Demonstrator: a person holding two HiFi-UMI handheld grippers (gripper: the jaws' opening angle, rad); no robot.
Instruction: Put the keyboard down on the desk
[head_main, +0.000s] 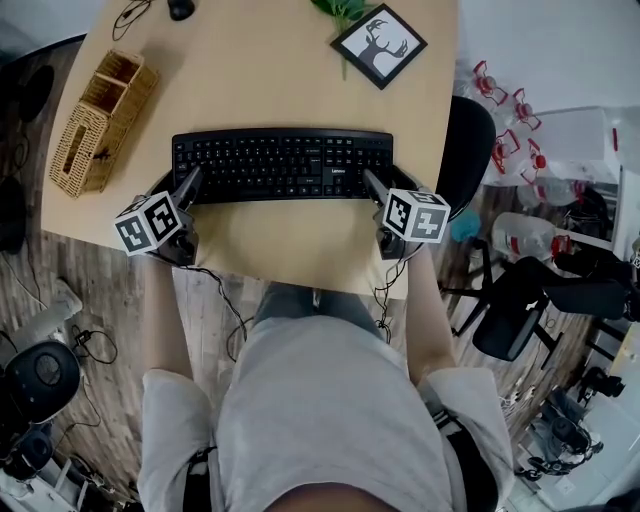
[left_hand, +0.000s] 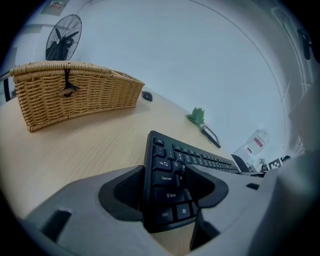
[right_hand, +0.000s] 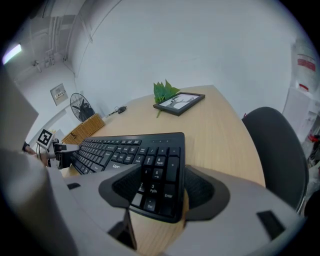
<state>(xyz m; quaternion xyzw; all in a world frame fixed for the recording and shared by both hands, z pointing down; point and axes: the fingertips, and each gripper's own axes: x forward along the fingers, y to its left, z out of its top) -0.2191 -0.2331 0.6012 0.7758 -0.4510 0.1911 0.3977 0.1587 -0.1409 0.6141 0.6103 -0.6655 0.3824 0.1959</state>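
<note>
The keyboard (head_main: 282, 165) spans the middle of the bench (head_main: 270, 60), near its front edge; whether it rests or hangs just clear I cannot tell; the left gripper (left_hand: 170, 182) pinches its left end by the Shift key, the right gripper (right_hand: 160, 187) its right end at the number pad; it looks light, stiff and long, so end grips suit; keycaps may give underneath.
</note>
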